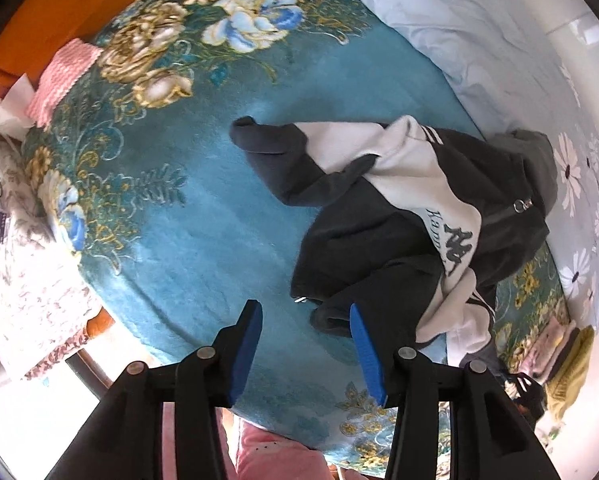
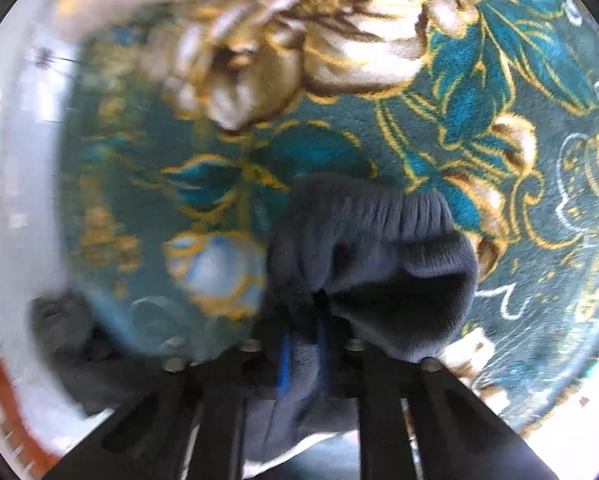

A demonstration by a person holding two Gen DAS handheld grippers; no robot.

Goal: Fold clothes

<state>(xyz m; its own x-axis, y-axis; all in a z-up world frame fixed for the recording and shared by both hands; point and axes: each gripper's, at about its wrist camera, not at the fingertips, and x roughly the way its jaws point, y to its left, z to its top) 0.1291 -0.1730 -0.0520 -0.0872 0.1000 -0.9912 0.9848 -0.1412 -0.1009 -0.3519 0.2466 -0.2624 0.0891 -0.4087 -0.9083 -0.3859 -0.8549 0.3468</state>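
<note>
A crumpled black-and-cream zip jacket (image 1: 411, 216) with a printed logo lies on the teal floral blanket (image 1: 187, 216). One dark sleeve stretches to the upper left, and another dark cuff (image 1: 331, 316) lies by my left gripper (image 1: 305, 312). That gripper points down with its blue pads apart; nothing sits between them, and the right pad is at the cuff's edge. In the right wrist view, which is blurred, my right gripper (image 2: 303, 332) is shut on a grey ribbed cuff (image 2: 379, 256), whose fabric bunches between the blue pads and bulges out ahead of them.
A white duvet (image 1: 479, 28) and a daisy-print sheet (image 1: 579, 184) lie to the right. A pink knitted item (image 1: 67, 76) and floral bedding (image 1: 27, 280) sit at the left edge, with orange wooden furniture (image 1: 47, 12) behind. Folded clothes (image 1: 559, 356) lie at the lower right.
</note>
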